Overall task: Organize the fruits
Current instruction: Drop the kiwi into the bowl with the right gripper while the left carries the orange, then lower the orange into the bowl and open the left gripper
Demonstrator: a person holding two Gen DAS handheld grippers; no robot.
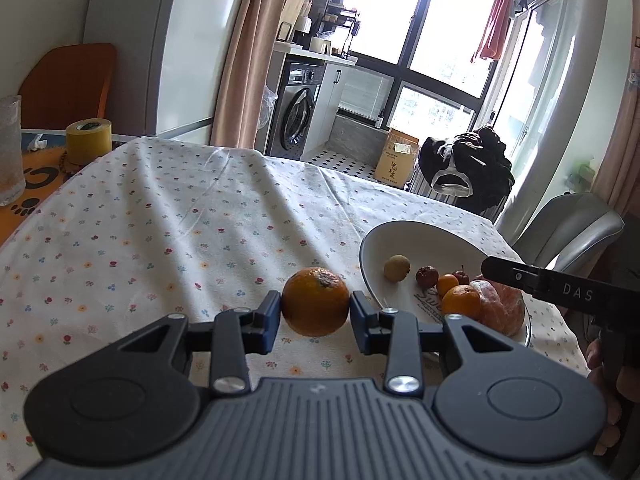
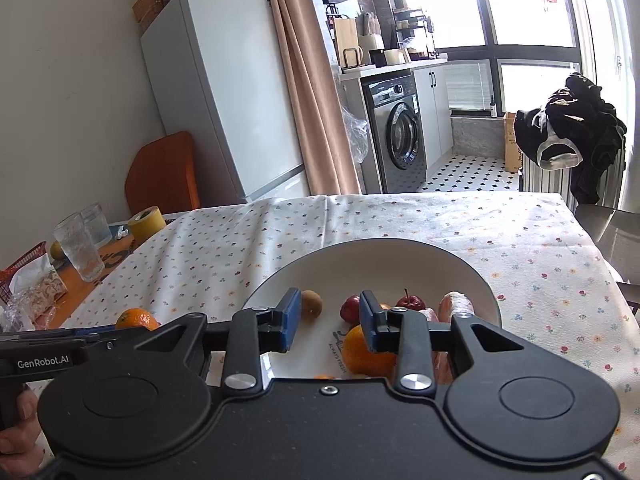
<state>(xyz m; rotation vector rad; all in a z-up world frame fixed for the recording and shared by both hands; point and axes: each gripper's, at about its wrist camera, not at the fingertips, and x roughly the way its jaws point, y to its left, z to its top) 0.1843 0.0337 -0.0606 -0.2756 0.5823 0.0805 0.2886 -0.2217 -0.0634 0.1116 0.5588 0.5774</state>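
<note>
The left gripper pinches an orange between its blue pads, one pad on each side, held just above the flowered tablecloth. The white bowl lies immediately to the orange's right, its near-left rim almost beside it (so the carry is a short sideways one). The right gripper hovers over the bowl's near edge, jaws spread and empty, above a smaller orange, a kiwi and small red fruits.
</note>
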